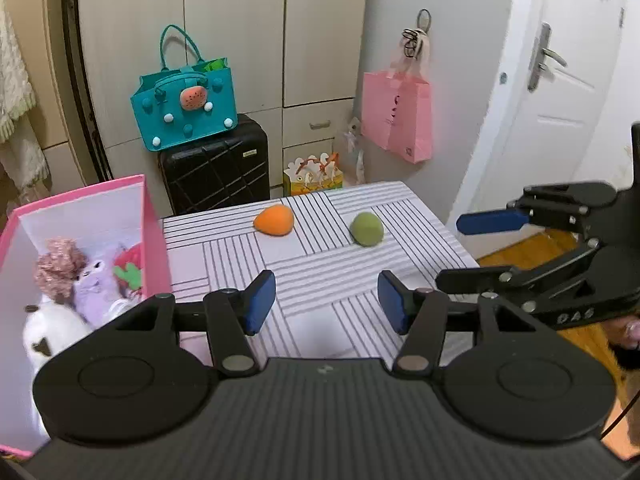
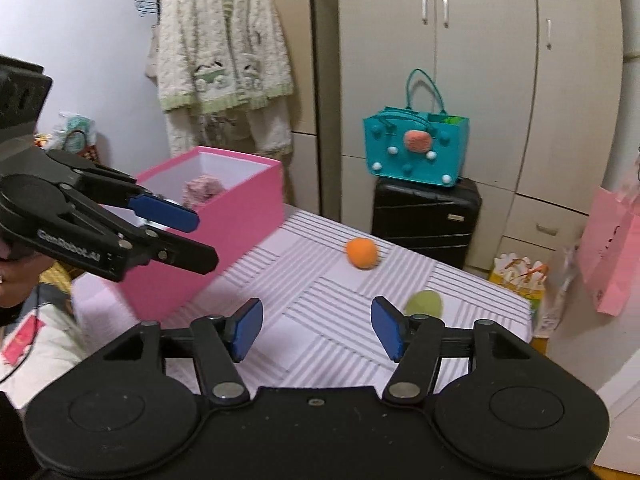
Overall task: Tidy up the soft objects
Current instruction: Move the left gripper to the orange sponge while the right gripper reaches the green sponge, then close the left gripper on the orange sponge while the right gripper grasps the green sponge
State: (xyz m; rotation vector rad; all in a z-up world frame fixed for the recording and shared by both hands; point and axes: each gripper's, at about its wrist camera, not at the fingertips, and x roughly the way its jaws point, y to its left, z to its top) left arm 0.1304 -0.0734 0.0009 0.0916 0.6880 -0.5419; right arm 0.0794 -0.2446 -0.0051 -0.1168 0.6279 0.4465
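Observation:
An orange soft toy point(image 1: 274, 220) point(image 2: 361, 253) and a green one point(image 1: 366, 229) point(image 2: 425, 304) lie apart at the far side of the striped table point(image 1: 316, 264) point(image 2: 320, 280). At the table's left stands an open pink box point(image 1: 154, 240) point(image 2: 224, 232) holding several plush toys, among them a purple one point(image 1: 94, 284). My left gripper point(image 1: 327, 300) point(image 2: 206, 238) hovers over the near part of the table, open and empty. My right gripper point(image 2: 318, 326) point(image 1: 450, 251) is to its right, just short of the green toy, and is also open and empty.
Behind the table a teal felt bag point(image 1: 186, 108) point(image 2: 416, 148) sits on a black suitcase point(image 1: 216, 168) point(image 2: 426, 216) in front of wardrobe doors. A pink paper bag point(image 1: 398, 114) hangs at the right by a white door point(image 1: 560, 100). A fluffy cardigan point(image 2: 224, 40) hangs behind the box.

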